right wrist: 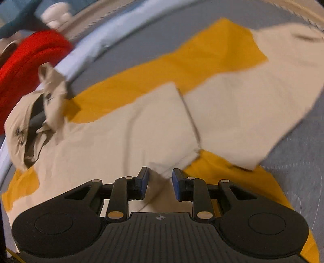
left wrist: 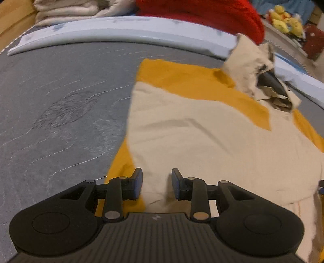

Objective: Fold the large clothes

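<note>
One grey quilted mattress [left wrist: 60, 113] underneath everything, stitched in wavy lines, filling most of the left wrist view. One pale blue bolster or rolled edge [left wrist: 121, 30] along its far side, curving across both views. One large garment [left wrist: 202, 129] spread flat on the mattress, cream and mustard-yellow in broad blocks. Cream panel across the middle, yellow showing at the far edge, at the near left edge and along the right. One cream sleeve [right wrist: 253, 113] laid across the body in the right wrist view, its near end resting over a yellow patch. One hood [left wrist: 261, 74], cream with a darker lining, bunched and standing up at the far end of the garment, beside the blue bolster; dark marks on its cloth, too blurred to read. One red pile of cloth [left wrist: 202, 14] beyond the bolster. One stack of folded white bedding [left wrist: 68, 10] at the far left. Several yellow plush toys [left wrist: 285, 20] far right, count unclear. Two grippers: left gripper [left wrist: 157, 185] low over the near edge of the garment, fingers apart, nothing between them; right gripper [right wrist: 160, 185] likewise over a cream fold, fingers spread, gripping nothing.
</note>
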A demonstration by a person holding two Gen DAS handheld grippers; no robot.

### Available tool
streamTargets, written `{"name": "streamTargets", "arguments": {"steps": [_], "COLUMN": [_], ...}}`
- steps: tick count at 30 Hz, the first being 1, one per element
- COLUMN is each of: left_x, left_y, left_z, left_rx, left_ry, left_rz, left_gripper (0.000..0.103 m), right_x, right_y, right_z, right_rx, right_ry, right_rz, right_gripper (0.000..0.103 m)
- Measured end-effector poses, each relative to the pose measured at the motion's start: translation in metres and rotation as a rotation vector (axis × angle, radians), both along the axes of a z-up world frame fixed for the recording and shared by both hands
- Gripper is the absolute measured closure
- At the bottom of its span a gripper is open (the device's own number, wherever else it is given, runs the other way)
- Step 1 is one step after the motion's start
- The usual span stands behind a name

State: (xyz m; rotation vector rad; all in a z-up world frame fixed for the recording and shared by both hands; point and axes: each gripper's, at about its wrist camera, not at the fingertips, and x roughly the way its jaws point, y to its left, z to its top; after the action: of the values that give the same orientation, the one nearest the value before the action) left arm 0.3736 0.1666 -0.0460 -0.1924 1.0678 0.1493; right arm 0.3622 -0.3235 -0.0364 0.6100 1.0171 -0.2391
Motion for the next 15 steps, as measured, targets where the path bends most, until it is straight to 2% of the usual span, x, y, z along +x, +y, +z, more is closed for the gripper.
{"name": "streamTargets", "arguments": {"steps": [2,4,6,10,15], "left_x": [0.001,0.0,0.0,-0.002,-0.014], "left_y": [-0.004,-0.008,-0.015,-0.033,-0.069], "left_z": [-0.014,-0.015,-0.003,0.021,0.035], "left_rx": [0.008,0.035,0.058,0.054,0.096], "left_ry": [0.066,0.07,0.038,-0.023,-0.085], "left_rz": [-0.013,-0.025,-0.041,-0.104,-0.21], "left_gripper": [0.068,0.068,0.068,0.065,0.058], "right_x": [0.002,0.003,0.002,-0.006,-0.017], "right_y": [0.001,0.002,-0.002,-0.016,-0.043], "right_z": [0.003,0.009,0.017,0.04,0.064], "right_rx": [-0.002,-0.018,-0.036,-0.092,-0.171], "right_ry": [-0.001,-0.019,-0.051,-0.146,-0.251], "right_rz": [0.012,0.026,0.037,0.061,0.069], "right_gripper": [0.075,0.075,0.075,0.071,0.066]}}
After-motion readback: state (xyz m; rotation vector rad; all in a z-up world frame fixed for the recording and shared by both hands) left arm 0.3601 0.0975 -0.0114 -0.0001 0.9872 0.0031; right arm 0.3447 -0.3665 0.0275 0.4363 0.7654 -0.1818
